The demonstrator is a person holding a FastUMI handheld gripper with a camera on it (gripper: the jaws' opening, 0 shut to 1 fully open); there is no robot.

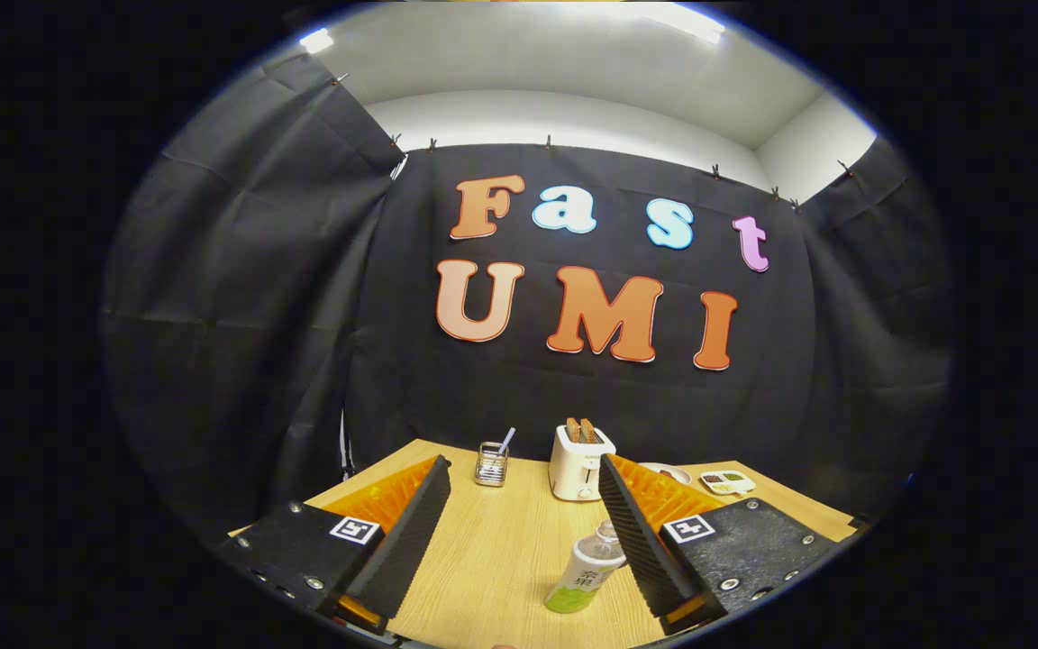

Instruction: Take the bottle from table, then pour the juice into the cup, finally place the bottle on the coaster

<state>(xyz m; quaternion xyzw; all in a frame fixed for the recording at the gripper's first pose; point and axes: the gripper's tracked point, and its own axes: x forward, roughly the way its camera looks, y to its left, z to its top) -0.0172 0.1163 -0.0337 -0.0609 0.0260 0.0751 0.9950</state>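
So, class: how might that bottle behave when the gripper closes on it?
The bottle stands tall and narrow, so a sideways nudge could tip it. Its clear plastic probably flexes if squeezed. The open gripper has ribbed fingers, which should limit slipping.

Claw (519, 505) spread wide above wooden table (501, 550), bottle (587, 572) upright between its fingers beside the right one, toaster (578, 461) beyond

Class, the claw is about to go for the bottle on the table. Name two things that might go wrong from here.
1. The open claw is off-centre: the bottle sits beside the right finger, so closing might knock it over instead of gripping it.
2. The toaster and wire holder stand just beyond, so overshooting may bump them.
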